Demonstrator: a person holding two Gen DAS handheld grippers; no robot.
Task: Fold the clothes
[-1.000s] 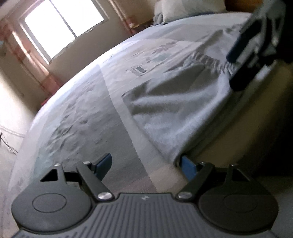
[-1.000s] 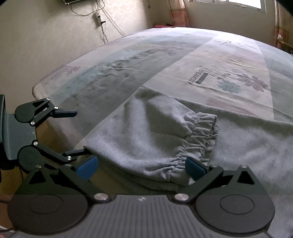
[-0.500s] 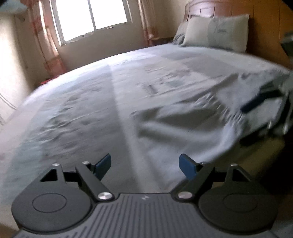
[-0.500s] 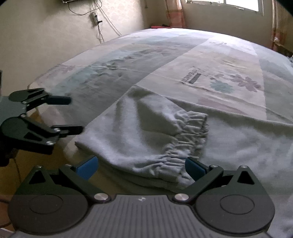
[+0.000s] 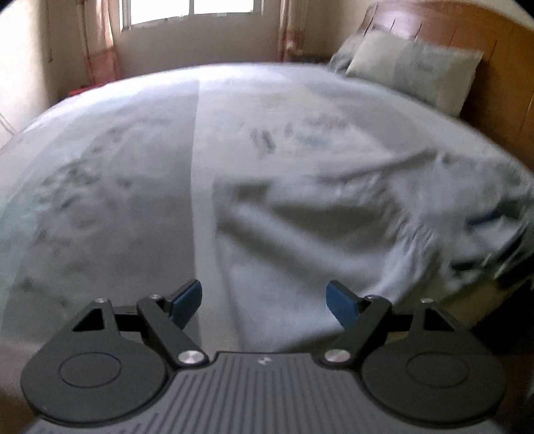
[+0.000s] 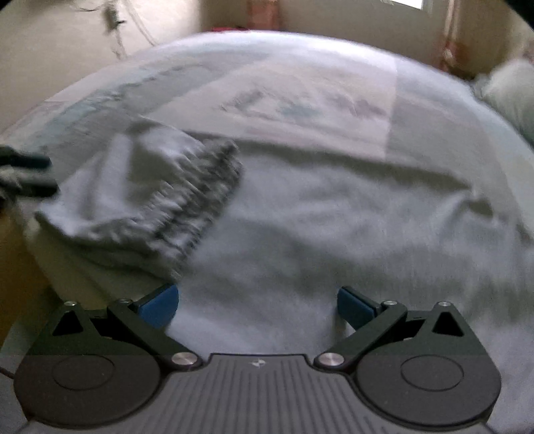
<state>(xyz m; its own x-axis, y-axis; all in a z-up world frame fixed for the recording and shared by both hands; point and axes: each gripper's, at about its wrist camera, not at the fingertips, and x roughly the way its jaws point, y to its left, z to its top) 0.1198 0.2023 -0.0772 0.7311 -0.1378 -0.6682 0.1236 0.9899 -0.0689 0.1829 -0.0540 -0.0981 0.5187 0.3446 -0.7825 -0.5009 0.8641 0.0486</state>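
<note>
Grey garment (image 6: 300, 233): soft sweat fabric, spread over the near edge of the bed (image 5: 116, 183), one end with a gathered elastic band (image 6: 200, 200) turned back on itself; both views are blurred, so finer creases cannot be read. Left gripper (image 5: 263, 302): jaws released, spread wide, nothing between them, hovering over the garment's near edge where it meets the bare bedspread. Right gripper (image 6: 257, 305): jaws likewise released and wide, cloth lying below them but not pinched. Risks, judged: a jaw closing here may catch the bedspread together with the garment, since both are pale and lie flat against each other; a pinch through one layer only of the doubled end would leave the layer beneath behind and skew the fold; fabric hanging off the bed's near edge could slide floorward if tugged that way. Surroundings: pillow (image 5: 414, 70) and wooden headboard (image 5: 494, 66) at the far end of the bed, window (image 5: 190, 10) and curtain (image 5: 100, 36) beyond it, all well apart from the garment. Nothing rests on the garment or blocks it; the grippers themselves are the nearest things to each other.
</note>
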